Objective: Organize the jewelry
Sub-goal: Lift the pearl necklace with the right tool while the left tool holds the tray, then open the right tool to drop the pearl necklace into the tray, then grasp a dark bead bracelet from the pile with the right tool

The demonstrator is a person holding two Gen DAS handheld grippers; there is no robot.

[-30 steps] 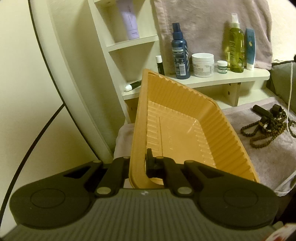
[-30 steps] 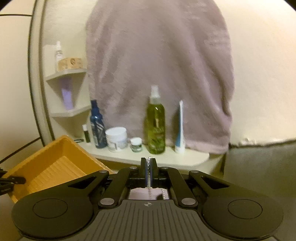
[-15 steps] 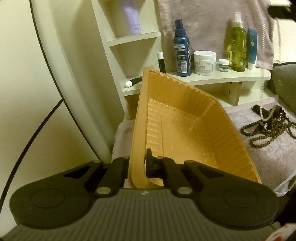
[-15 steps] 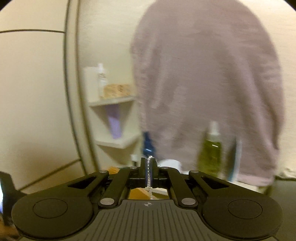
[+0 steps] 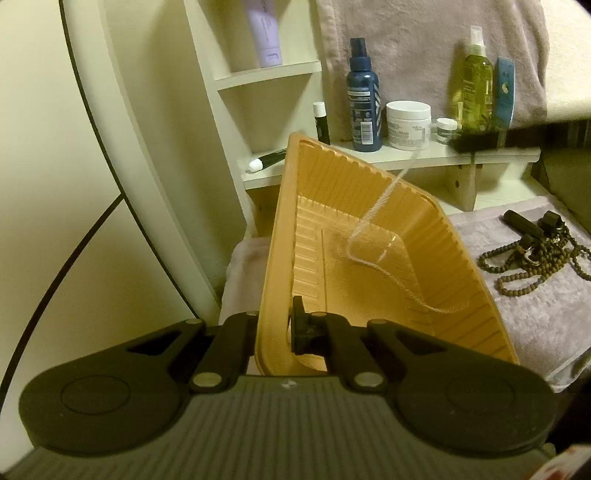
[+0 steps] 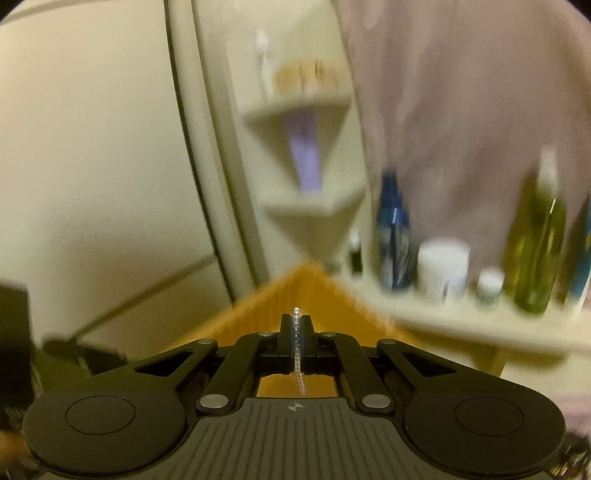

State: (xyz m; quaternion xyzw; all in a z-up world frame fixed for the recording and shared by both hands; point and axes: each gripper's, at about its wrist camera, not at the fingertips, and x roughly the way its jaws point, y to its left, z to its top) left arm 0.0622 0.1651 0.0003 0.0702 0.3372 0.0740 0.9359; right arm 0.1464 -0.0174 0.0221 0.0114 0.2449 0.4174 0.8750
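A cream shelf carried a dark blue spray bottle, a white jar and a green spray bottle. A mauve towel hung behind them. A lilac tube stood on a higher shelf.

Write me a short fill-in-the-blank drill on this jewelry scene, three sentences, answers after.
1. The left gripper is shut on the rim of the ____ tray.
2. The right gripper is shut on a white ____ strand.
3. The brown bead necklace lies on the ____, outside the tray.

Answers: orange; bead; towel
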